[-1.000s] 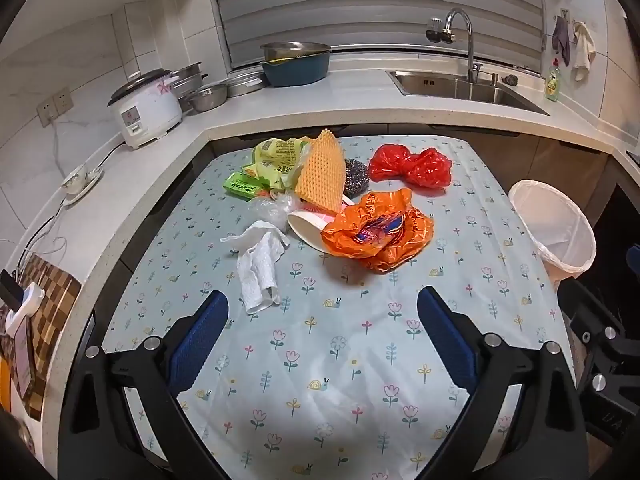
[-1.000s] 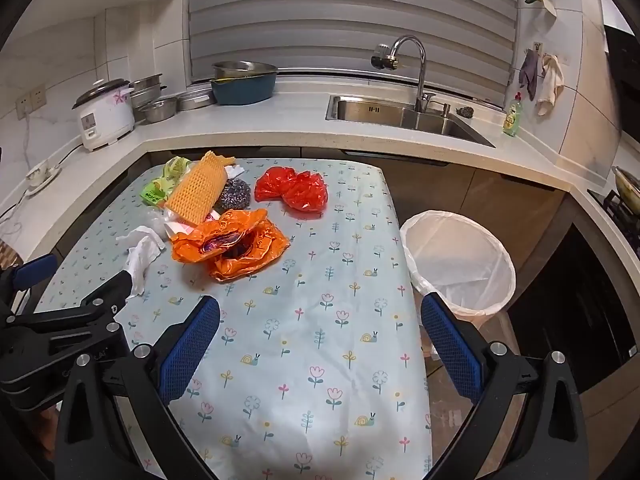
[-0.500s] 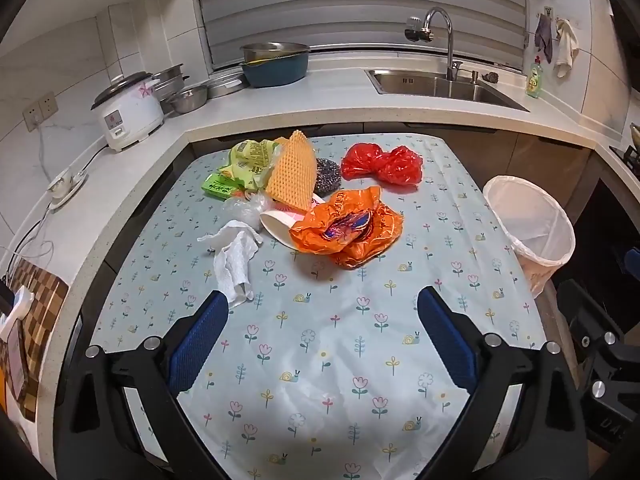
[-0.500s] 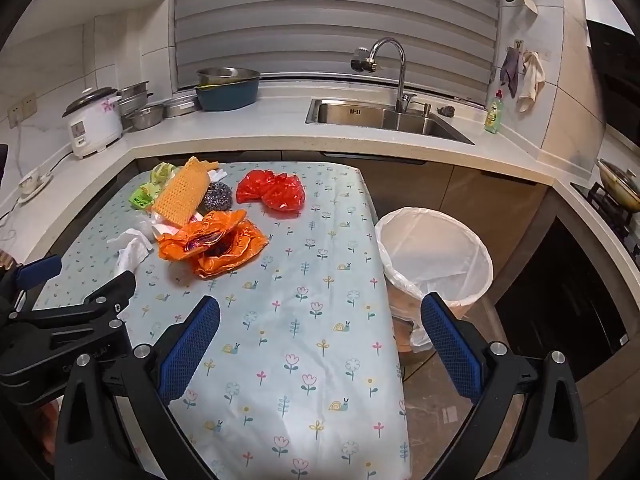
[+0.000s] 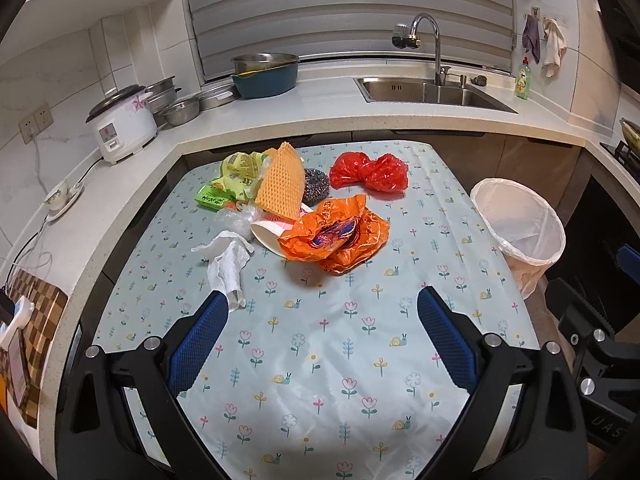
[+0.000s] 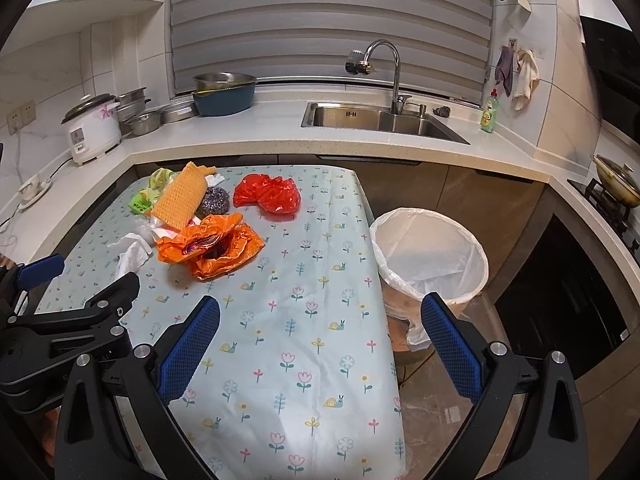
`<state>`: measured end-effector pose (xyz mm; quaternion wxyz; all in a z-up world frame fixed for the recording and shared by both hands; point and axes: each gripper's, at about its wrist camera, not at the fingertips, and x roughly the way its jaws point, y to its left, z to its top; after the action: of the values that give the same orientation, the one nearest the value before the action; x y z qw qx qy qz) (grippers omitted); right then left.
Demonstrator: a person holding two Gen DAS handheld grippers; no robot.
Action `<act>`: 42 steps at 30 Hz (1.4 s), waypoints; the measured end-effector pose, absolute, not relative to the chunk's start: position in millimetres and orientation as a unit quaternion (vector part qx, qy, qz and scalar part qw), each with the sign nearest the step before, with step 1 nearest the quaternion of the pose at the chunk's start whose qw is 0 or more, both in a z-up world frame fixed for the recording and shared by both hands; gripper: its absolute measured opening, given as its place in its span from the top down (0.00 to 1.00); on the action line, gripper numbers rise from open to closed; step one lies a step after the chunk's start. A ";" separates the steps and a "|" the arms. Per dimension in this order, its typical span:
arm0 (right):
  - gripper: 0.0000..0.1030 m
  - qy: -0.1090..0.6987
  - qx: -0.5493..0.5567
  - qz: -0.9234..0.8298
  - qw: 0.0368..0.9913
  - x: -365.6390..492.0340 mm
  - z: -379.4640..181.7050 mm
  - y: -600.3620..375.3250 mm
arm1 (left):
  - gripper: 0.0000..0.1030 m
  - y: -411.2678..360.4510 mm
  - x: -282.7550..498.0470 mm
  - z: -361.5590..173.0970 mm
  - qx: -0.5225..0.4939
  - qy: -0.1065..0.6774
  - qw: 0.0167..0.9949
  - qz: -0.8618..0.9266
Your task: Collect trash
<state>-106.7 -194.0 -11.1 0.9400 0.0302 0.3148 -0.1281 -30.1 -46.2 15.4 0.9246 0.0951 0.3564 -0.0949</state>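
Orange wrapper point(image 5: 335, 236) farther from both wide-open hand-held grippers than before.

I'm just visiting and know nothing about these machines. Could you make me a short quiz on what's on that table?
1. True or false: the bin stands on the table.
2. Which lies nearest the left gripper? A. red bag B. tissue C. scourer
3. Fill in: both grippers, the right gripper too, are ____ and hold nothing.

Key: 1. False, it stands on the floor beside the table. 2. B. 3. open.
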 end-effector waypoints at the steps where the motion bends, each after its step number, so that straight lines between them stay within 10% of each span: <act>1: 0.06 0.314 0.030 -0.128 0.940 -106.9 -11.4 -194.2 | 0.12 -46.3 -30.3 15.7 0.096 0.355 0.925 -0.094; 42: 0.06 0.317 0.037 -0.132 0.939 -103.4 -18.4 -204.6 | 0.12 -48.3 -26.7 14.8 0.098 0.344 0.930 -0.083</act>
<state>-103.4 -204.6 -18.4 0.9385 0.0373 0.3167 -0.1321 -26.7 -48.3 14.8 0.9302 0.0980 0.3440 -0.0826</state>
